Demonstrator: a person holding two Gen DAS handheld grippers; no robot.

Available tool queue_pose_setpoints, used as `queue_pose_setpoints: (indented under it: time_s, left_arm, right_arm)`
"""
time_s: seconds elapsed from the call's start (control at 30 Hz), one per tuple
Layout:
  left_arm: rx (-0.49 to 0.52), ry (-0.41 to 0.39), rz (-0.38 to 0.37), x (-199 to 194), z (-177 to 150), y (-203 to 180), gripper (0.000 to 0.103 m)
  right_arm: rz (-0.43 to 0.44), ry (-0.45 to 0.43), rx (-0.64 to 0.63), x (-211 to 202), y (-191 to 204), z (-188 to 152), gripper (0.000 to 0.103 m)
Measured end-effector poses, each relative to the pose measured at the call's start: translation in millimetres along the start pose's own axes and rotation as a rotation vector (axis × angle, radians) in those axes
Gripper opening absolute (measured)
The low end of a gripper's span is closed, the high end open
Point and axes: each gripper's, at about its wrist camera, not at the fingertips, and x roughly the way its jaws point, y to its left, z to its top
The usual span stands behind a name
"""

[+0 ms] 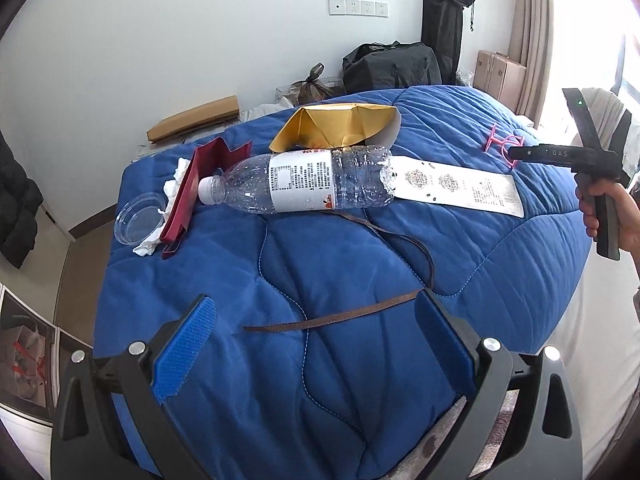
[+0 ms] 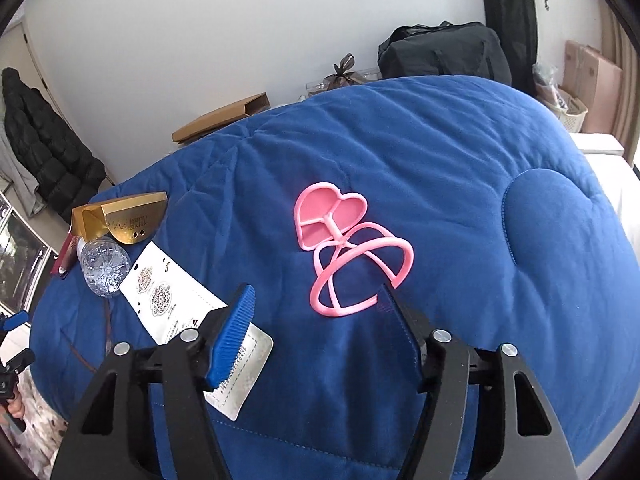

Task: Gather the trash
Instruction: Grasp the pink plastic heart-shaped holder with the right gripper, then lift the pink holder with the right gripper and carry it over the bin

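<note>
Seemingly nothing is collected yet: bottle [image 1: 296,182], gold box [image 1: 334,128], pink heart piece [image 2: 340,248] litter the bed [image 1: 360,272], both grippers [image 1: 316,344] [image 2: 316,308] gaping empty.

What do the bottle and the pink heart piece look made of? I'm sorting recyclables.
Bottle: clear, thin, glossy plastic, judging by see-through ribbed walls, with a white cap and printed label. Pink heart piece: probably rigid moulded plastic, matte to slightly glossy, with thin curved hoops holding shape.
</note>
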Motion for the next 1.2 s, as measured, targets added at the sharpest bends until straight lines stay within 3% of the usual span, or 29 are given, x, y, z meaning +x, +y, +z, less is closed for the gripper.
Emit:
queue_pose_setpoints:
  time_s: [0.03, 0.2, 0.5, 0.8, 0.97, 1.03, 1.1, 1.2]
  left_arm:
    - [0.003, 0.002, 0.0, 1.6, 1.4, -1.2, 0.098]
    - [0.022, 0.007, -0.004, 6.4, 4.7, -9.6, 0.098]
    - [0.072, 0.012, -0.063, 11.6, 15.5, -35.0, 0.098]
    - [0.122, 0.028, -0.305, 47.9, 49.8, -96.5, 0.098]
    - [0.043, 0.093, -0.421, 91.3, 56.6, -115.7, 0.098]
    - [0.044, 0.07, -0.39, 97.3, 56.8, -119.4, 0.098]
    - [0.116, 0.028, -0.306, 95.1, 58.6, -125.7, 0.098]
    - [0.207, 0.033, -0.258, 97.2, 63.0, -129.1, 0.098]
  right_arm:
    - [0.011, 0.003, 0.002, 3.0, 0.2, 0.1, 0.05]
    - [0.032, 0.013, -0.009, 13.9, 3.3, 1.2, 0.007]
    - [-0.004, -0.068, -0.057, -22.1, 5.3, -8.0, 0.004]
    - [-0.036, -0.134, -0.086, -83.3, -0.5, -32.0, 0.004]
    - [-0.037, -0.144, -0.095, -101.1, -6.6, -41.0, 0.004]
    - [-0.035, -0.147, -0.09, -104.6, -10.3, -43.8, 0.004]
    - [-0.039, -0.144, -0.088, -106.1, -14.7, -45.9, 0.004]
    - [-0.039, -0.141, -0.091, -105.6, -17.2, -48.0, 0.004]
